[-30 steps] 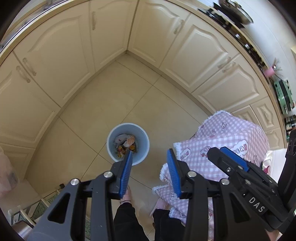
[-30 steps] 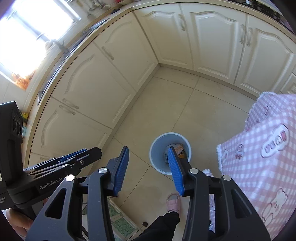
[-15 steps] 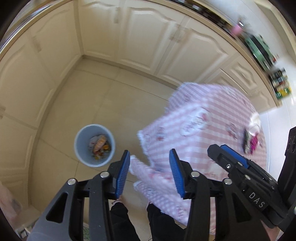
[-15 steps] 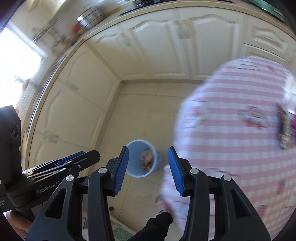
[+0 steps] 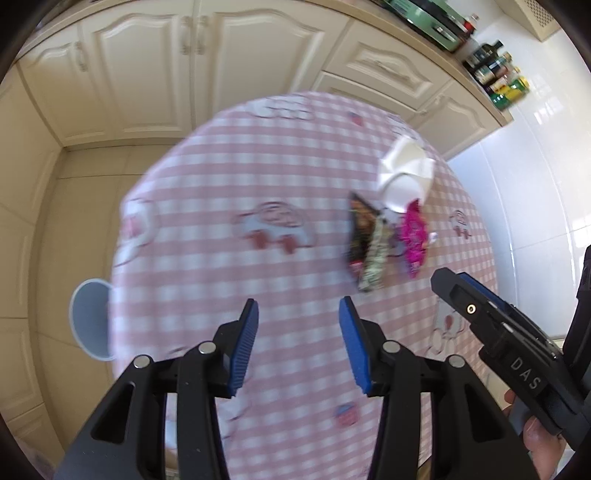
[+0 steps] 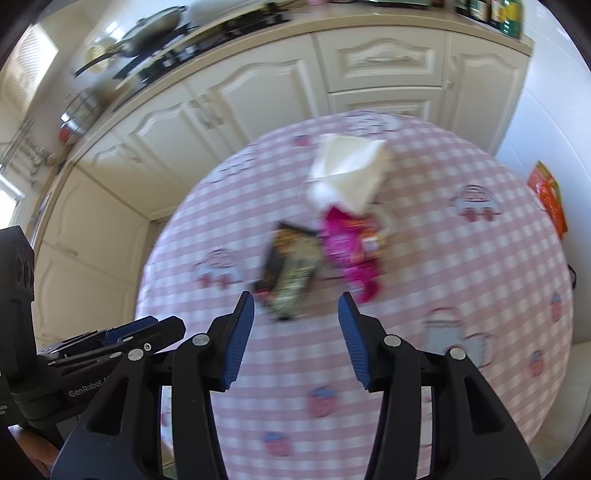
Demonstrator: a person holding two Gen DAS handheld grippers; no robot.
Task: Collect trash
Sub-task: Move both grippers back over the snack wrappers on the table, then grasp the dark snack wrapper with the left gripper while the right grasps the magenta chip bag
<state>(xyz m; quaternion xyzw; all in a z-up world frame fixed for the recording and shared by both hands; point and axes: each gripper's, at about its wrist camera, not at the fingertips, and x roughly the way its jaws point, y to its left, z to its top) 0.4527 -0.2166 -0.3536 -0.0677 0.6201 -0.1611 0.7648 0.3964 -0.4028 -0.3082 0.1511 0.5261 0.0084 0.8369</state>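
On the pink checked tablecloth (image 5: 229, 184) lie a dark snack wrapper (image 5: 365, 243), a magenta wrapper (image 5: 415, 236) and a crumpled white tissue (image 5: 404, 168), close together. They show in the right wrist view too: dark wrapper (image 6: 290, 266), magenta wrapper (image 6: 349, 251), tissue (image 6: 349, 173). My left gripper (image 5: 298, 345) is open and empty above the table, left of the trash. My right gripper (image 6: 295, 338) is open and empty, just short of the wrappers. The blue-grey trash bin (image 5: 90, 319) stands on the floor at the table's left edge, partly hidden by the cloth.
Cream cabinets (image 5: 147, 70) run along the far side. The counter holds bottles (image 5: 498, 74) and a stove with a pan (image 6: 147, 33). An orange packet (image 6: 548, 195) lies at the table's far right edge. White tiled wall (image 5: 524, 177) is on the right.
Both grippers have swung from over the bin on the floor to the right, over the table. The wrappers and tissue have come into view. Both stay open.
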